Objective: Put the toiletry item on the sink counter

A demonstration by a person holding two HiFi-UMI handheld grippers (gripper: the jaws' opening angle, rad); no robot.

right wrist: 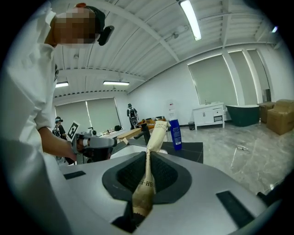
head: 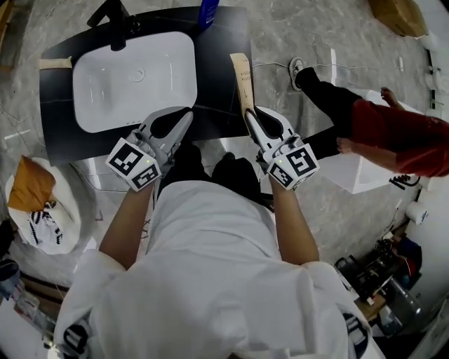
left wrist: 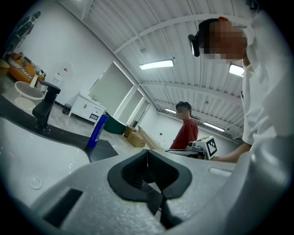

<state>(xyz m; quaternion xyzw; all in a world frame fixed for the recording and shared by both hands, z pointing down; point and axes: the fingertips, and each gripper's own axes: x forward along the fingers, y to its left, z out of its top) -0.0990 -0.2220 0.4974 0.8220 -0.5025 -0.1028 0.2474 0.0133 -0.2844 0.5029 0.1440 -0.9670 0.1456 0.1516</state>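
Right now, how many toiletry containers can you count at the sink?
2. A beige tube is clamped in the right tongs over the counter; a blue bottle stands at the counter's back, right of the faucet. Others may be hidden.

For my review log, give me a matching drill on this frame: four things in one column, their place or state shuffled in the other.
1 tan tube
2 blue bottle
3 black faucet
4 left gripper

A shut, empty
B behind the white basin
C clamped in the right gripper
D standing on the black counter, right of the basin

Pairs: 1-C, 2-D, 3-B, 4-A
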